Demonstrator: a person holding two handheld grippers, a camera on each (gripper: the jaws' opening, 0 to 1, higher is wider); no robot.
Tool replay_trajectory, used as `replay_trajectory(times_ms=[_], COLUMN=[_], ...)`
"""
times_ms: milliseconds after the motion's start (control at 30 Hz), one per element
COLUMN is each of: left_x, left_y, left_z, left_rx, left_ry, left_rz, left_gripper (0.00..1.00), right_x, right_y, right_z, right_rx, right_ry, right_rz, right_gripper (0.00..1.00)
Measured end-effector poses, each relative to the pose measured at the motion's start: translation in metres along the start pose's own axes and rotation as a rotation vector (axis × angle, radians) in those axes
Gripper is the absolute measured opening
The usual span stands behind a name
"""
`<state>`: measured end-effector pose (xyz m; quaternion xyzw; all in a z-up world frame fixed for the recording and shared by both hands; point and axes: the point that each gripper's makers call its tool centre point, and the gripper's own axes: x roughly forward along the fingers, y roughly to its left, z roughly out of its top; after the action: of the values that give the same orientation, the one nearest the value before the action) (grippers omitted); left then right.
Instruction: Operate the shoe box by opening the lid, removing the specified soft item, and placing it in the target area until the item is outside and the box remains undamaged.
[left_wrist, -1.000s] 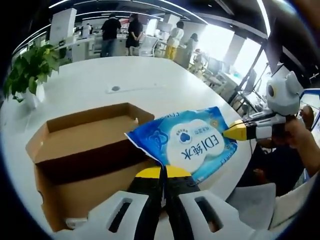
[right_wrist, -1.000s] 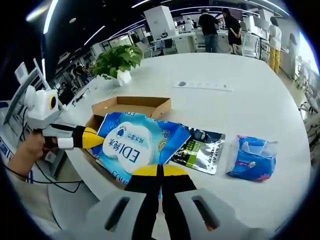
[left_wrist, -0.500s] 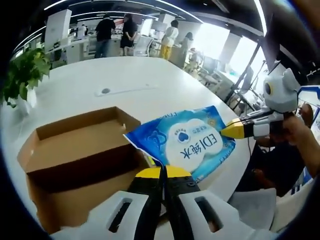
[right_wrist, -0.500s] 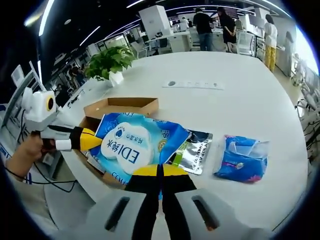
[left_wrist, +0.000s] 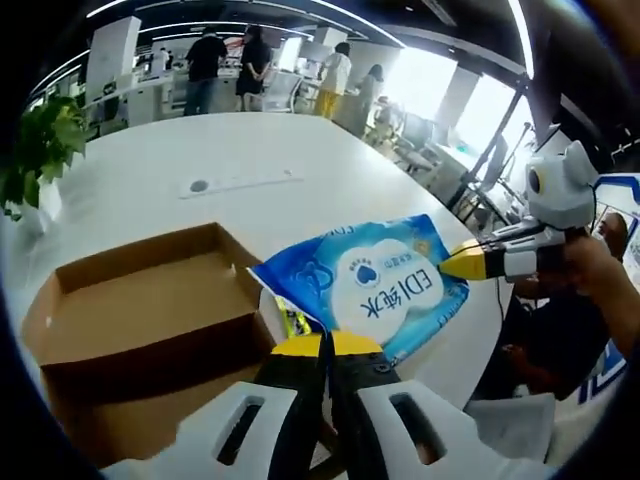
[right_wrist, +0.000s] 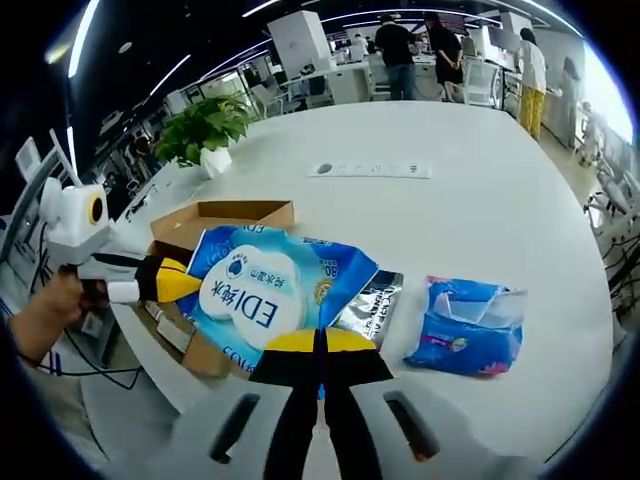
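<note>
A: So — blue wipes pack (left_wrist: 372, 290) off the table, stretched between both grippers, up and clear of the shoe box (left_wrist: 140, 320). Left gripper (left_wrist: 326, 345) clamped on the near edge, jaws shut tight; right gripper (left_wrist: 470, 262) pinching the far end, off to the right.

B: Same from the other side. Right gripper (right_wrist: 322, 343) shut on the pack (right_wrist: 270, 290), left gripper (right_wrist: 170, 280) gripping its left end. Box (right_wrist: 225, 215) sits behind and partly beneath the pack, lid open, walls look intact.

A: Changed vs a sec ago?

B: Pack w/ both grippers drifted away from the box; box slid further left and lower in left gripper view. Silver-green pouch (right_wrist: 368, 305) and blue packet (right_wrist: 465, 325) now closer ahead-right of right gripper. Plant (right_wrist: 205, 125) further back-left.

A: Meaning?

B: Prob item's out, box unharmed; carry toward the drop area underway. Just needs setting down on the white table (right_wrist: 480, 200) near those two, then release.
</note>
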<state>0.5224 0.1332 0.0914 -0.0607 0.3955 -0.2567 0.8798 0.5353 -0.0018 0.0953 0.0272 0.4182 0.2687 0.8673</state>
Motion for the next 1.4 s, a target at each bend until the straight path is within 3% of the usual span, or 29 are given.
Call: replay_trajectory(times_ms=[600,1400], left_x=[0.036,0.069], left_y=[-0.007,0.009], left_z=[0.012,-0.001], left_rx=[0.053,0.149], left_ry=[0.029,0.123], left_rz=[-0.014,0.021], left_gripper=[0.00,0.00], right_x=[0.010,0.044], right_y=[-0.034,-0.052], right_z=[0.001,-0.012], right_rx=[0.033,0.044], right_ry=[0.009,0.057], right_rz=[-0.032,-0.026], right_gripper=[0.00,0.00])
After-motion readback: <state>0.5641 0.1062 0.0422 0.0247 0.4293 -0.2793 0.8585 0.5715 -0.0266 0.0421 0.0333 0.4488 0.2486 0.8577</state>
